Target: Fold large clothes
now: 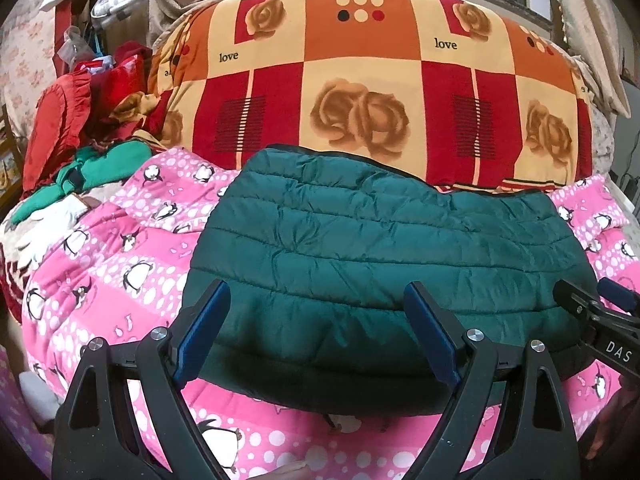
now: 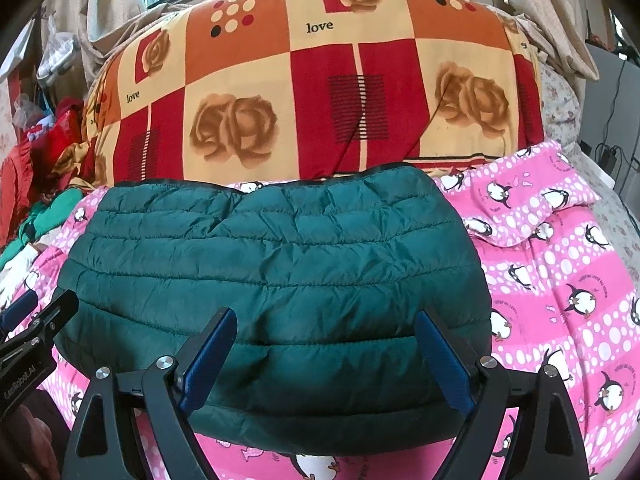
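Fingers of left gripper stand wide apart, nothing between the pads; right gripper the same. Near hem of the green quilted jacket is cut off behind both sets of fingers, so contact there cannot be judged, possibly none. Jacket lies folded on the pink penguin quilt of the bed, directly ahead of and partly under the fingers. Beyond it, a red-orange rose-print blanket. Far left, a heap of red and green clothes, hard to make out.
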